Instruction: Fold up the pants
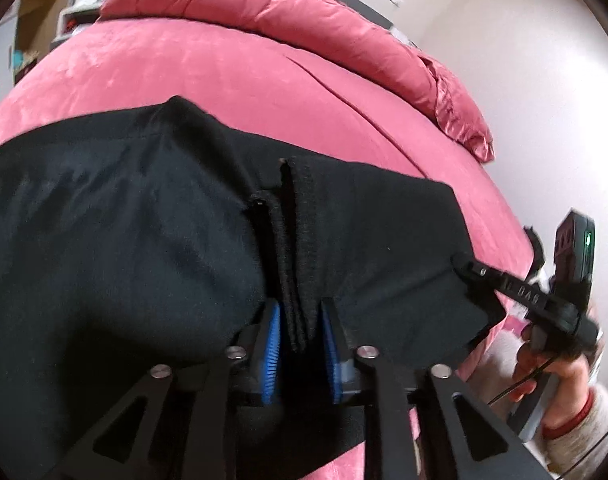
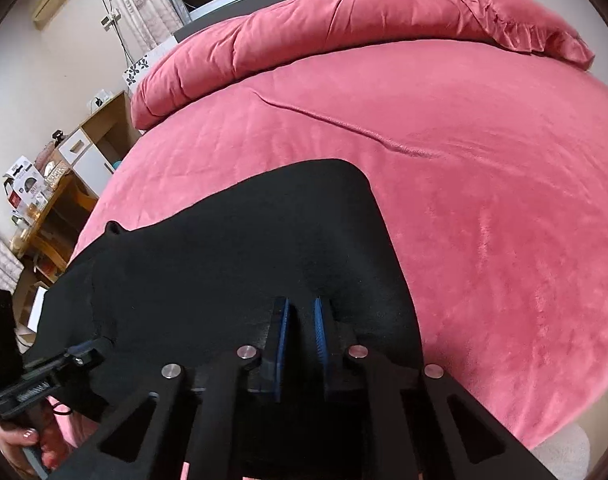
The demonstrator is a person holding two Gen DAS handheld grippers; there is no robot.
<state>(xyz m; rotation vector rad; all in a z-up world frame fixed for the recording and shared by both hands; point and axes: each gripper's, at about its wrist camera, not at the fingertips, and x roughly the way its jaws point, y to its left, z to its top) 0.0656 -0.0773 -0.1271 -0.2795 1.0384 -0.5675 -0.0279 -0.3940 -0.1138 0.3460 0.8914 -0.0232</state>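
Black pants (image 1: 123, 240) pinched at the near edge by both grippers.
Left gripper (image 1: 299, 344) clamped a bunched ribbed edge between its blue pads (image 1: 272, 354); right gripper (image 2: 301, 334) looked pressed onto cloth, its pads hiding the bite. Beyond them, the pants lay on the pink bed (image 2: 484, 200). Best practice: lift both evenly and keep that edge taut.

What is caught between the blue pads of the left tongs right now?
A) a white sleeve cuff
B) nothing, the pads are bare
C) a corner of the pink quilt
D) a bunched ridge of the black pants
D: in the left wrist view the left tongs have a ribbed fold of the black pants rising between their blue pads, above the pink bed cover.
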